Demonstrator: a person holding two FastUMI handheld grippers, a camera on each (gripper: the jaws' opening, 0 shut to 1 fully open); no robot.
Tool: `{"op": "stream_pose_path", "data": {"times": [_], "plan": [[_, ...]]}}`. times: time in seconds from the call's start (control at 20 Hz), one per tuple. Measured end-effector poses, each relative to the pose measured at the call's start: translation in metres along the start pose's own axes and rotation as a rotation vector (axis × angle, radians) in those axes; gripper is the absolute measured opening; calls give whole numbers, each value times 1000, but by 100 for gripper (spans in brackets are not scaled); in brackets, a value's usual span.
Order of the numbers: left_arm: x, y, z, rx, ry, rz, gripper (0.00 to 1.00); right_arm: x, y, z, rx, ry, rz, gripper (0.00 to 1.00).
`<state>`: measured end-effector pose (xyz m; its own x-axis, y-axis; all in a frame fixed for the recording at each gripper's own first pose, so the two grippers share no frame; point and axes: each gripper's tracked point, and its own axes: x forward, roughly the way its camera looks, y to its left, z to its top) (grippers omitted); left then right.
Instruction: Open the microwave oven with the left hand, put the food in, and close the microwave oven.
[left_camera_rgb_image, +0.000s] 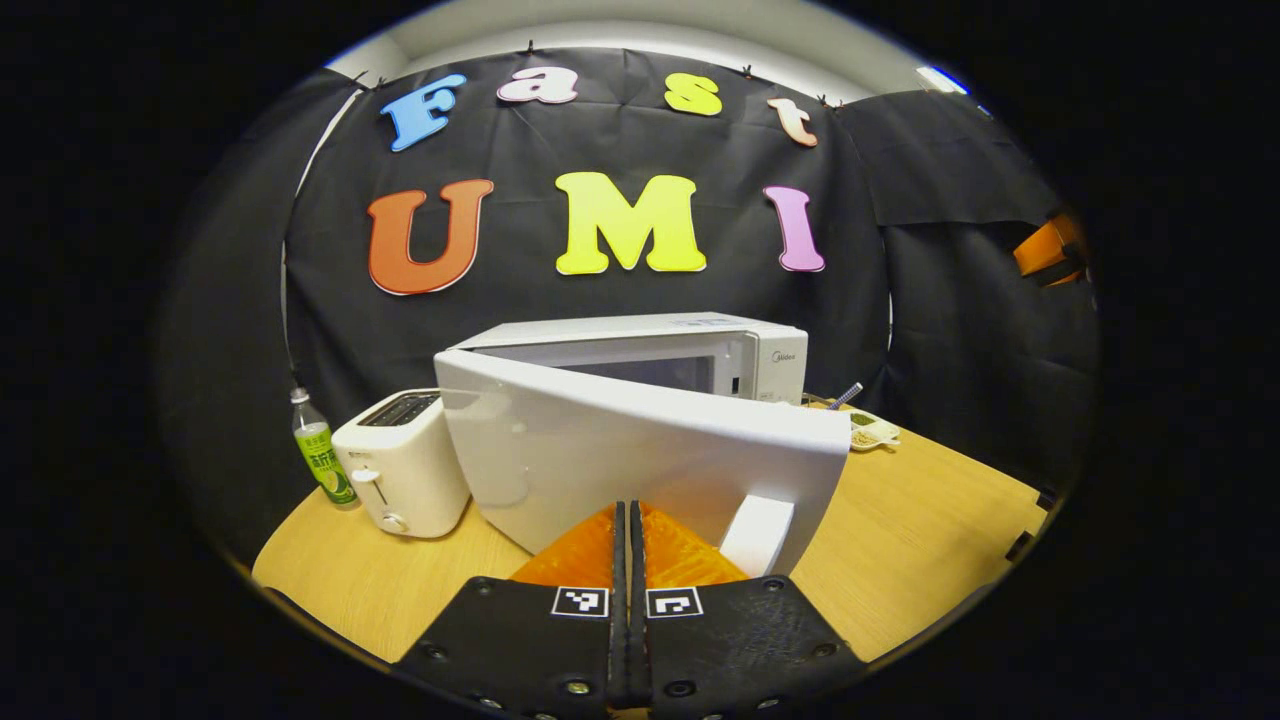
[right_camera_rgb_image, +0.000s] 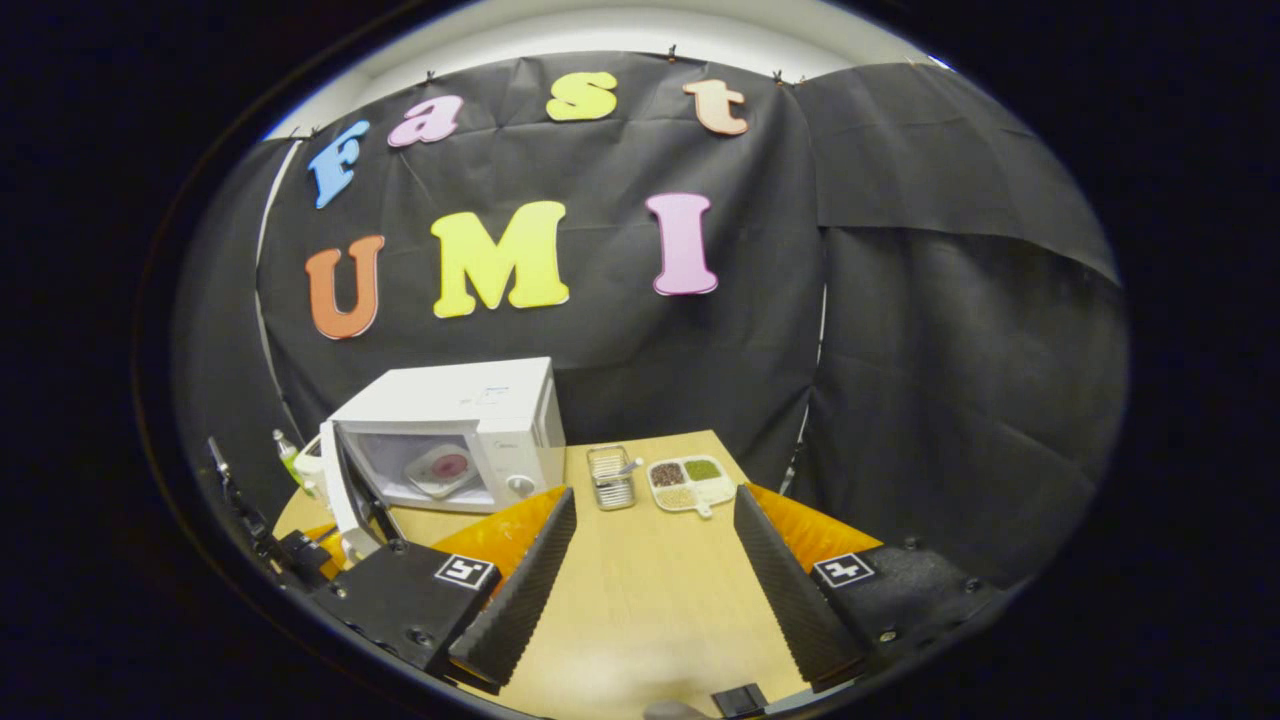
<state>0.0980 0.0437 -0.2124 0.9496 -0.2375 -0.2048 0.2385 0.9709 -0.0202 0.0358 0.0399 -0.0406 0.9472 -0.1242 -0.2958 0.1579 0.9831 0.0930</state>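
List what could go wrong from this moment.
1. The microwave door stands partly open right in front of the shut left tongs; a careless push might shift the microwave toward the toaster and bottle.
2. A plate sits inside; a hard slam could jolt it.

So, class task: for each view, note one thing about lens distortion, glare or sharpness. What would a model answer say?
Left gripper view: fisheye bends the open microwave door into a curve, and soft reflections show on its glossy face beside the toaster. Right gripper view: the table edges bow, the microwave looks tilted, and the small food tray stays fairly sharp.
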Motion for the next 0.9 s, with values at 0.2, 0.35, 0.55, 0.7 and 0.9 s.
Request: {"op": "stream_pose_path", "data": {"times": [0.2,0.35,0.55,0.7,0.9], "plan": [[23,-23,3,27,1,-51,0,2,-14,-1,8,8,-25,100],[41,-39,9,40,-3,-78,9,6,-21,-1,17,15,-37,92],[67,-55,18,49,-16,-102,0,11,-30,-4,20,26,-51,92],[92,-61,23,51,-20,-105,0,13,-30,-4,28,40,-45,92],[126,-64,31,49,-22,-97,0,20,-35,-1,22,50,-44,92]]}}
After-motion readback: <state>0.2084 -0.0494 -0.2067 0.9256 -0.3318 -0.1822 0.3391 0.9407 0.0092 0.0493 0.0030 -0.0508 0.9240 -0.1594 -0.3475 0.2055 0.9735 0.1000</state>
